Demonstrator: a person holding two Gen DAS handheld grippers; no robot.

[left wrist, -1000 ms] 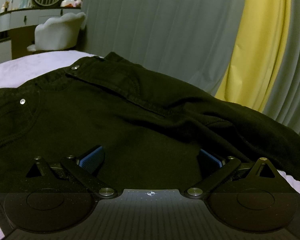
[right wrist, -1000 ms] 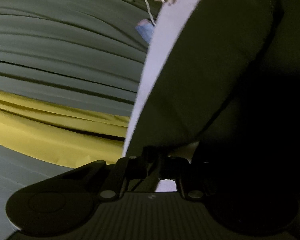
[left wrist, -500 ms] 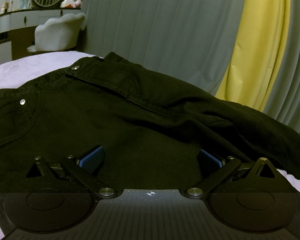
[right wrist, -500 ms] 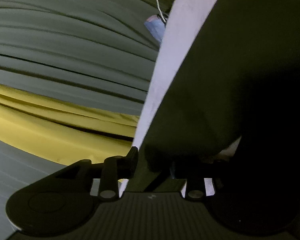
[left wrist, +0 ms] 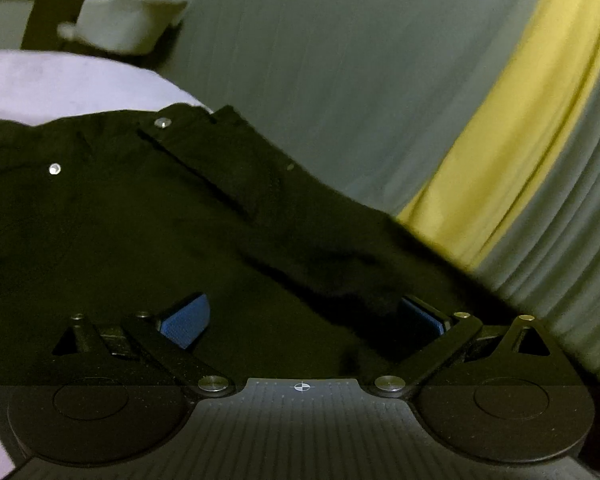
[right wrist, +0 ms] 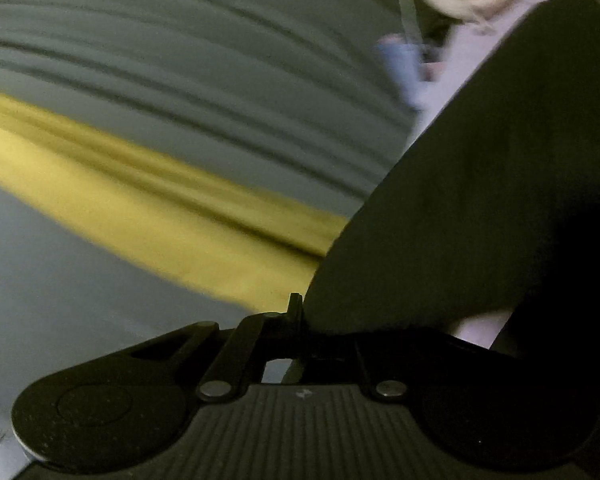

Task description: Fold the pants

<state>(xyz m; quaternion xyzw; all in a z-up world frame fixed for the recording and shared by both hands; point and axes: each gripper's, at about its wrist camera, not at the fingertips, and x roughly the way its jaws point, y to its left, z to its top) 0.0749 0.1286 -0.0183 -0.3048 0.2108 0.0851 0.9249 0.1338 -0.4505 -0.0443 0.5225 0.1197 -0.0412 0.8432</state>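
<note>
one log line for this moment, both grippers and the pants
left gripper: open over pants | right gripper: shut on pants edge | pants: on lilac cover, unfolded

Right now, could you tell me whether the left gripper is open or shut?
Open: the left gripper shows its blue pads spread wide apart over the black pants.
</note>
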